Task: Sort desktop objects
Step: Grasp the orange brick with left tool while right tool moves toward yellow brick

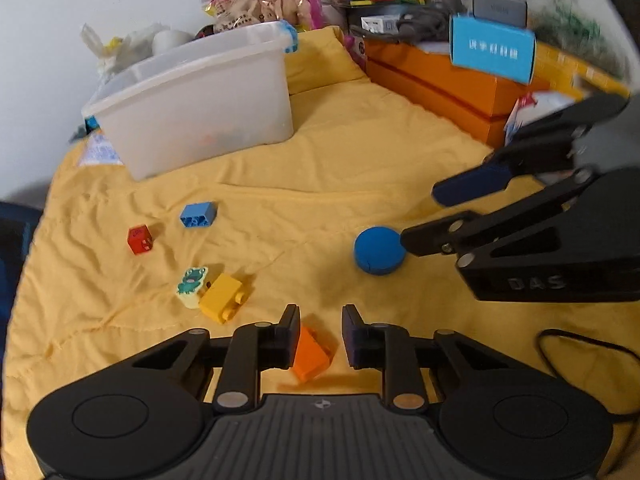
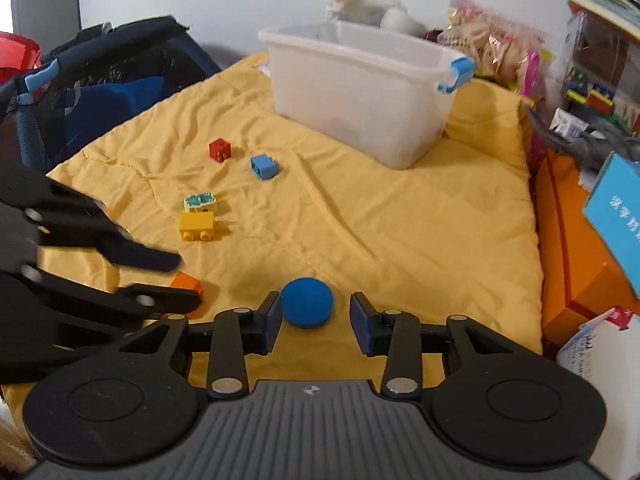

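Observation:
My left gripper [image 1: 320, 334] is open with its jaws either side of an orange brick [image 1: 311, 354] on the yellow cloth; the brick also shows in the right wrist view [image 2: 186, 281]. My right gripper [image 2: 314, 320] is open around a blue round disc [image 2: 307, 302], also in the left wrist view [image 1: 378, 250]. A yellow brick [image 1: 221, 297], a frog piece [image 1: 192, 286], a red cube [image 1: 139, 239] and a blue brick [image 1: 198, 214] lie loose on the cloth. A clear plastic bin [image 1: 200, 100] stands at the back.
Orange boxes [image 1: 448, 84] and a blue carton [image 1: 492, 48] line the right edge of the cloth. Bags and toy clutter [image 1: 260, 4] sit behind the bin. A dark blue bag [image 2: 112, 92] stands off the cloth's left side. A black cable [image 1: 580, 350] lies at front right.

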